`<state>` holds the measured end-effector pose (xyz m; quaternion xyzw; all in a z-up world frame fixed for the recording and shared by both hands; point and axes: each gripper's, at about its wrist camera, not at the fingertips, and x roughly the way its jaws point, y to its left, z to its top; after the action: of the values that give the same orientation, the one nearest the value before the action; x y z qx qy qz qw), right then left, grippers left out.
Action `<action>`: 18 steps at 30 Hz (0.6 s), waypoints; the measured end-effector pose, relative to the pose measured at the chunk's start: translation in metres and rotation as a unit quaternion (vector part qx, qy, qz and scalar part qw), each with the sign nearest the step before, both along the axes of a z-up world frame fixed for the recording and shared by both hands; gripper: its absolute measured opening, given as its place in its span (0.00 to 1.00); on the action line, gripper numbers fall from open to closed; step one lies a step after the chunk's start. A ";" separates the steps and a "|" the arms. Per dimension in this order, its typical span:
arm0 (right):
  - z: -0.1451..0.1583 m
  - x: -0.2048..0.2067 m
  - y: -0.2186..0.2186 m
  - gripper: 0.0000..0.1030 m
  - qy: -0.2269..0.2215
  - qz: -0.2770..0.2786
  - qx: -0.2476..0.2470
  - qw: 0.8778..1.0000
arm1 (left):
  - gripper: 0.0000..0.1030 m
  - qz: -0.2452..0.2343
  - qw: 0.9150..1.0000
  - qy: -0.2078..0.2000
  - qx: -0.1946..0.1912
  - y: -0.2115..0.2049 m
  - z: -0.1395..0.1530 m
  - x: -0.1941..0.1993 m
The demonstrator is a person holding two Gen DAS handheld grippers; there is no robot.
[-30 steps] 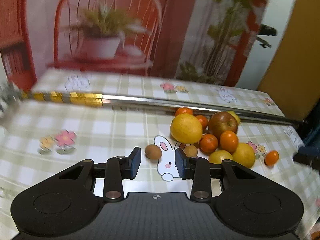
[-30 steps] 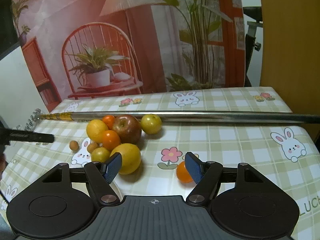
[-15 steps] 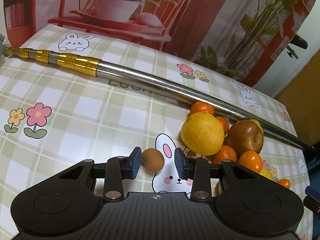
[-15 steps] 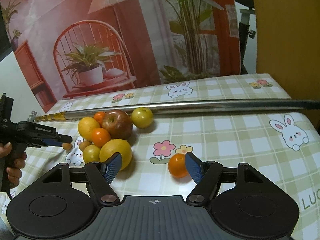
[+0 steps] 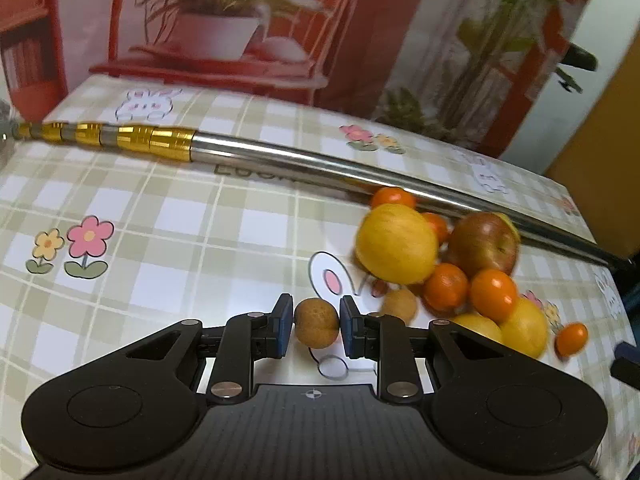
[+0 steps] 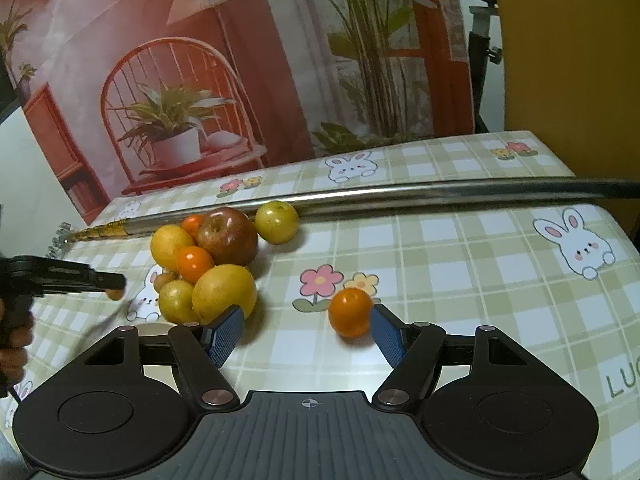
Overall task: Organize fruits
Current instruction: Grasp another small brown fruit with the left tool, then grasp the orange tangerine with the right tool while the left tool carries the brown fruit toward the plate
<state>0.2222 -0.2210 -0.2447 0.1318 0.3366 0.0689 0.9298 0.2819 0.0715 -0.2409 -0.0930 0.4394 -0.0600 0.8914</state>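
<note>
On the left, the left gripper (image 5: 316, 324) is clamped on a small brown fruit (image 5: 316, 322), both pads touching its sides, just above the checked tabletop (image 5: 180, 232). Right of it sits the fruit pile (image 5: 444, 264) against a metal pole (image 5: 280, 156). Farther right, the right gripper (image 6: 306, 330) stands wide apart, a lone small orange (image 6: 350, 312) beside its right finger.
</note>
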 end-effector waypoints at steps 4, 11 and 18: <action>-0.005 -0.006 -0.002 0.65 0.002 -0.007 -0.010 1.000 | 0.26 -0.022 0.999 -0.028 0.007 -0.005 0.014 -0.029; -0.007 -0.005 0.000 0.65 -0.002 -0.003 -0.021 1.000 | 0.26 -0.049 0.997 -0.061 0.004 -0.017 0.024 -0.086; -0.007 0.010 0.010 0.64 -0.011 0.013 -0.054 0.998 | 0.26 -0.055 0.996 -0.071 -0.008 -0.024 0.026 -0.109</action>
<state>0.2325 -0.2106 -0.2513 0.0757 0.3310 0.0645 0.9384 0.1725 0.0478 -0.2148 -0.0709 0.3791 -0.1188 0.9150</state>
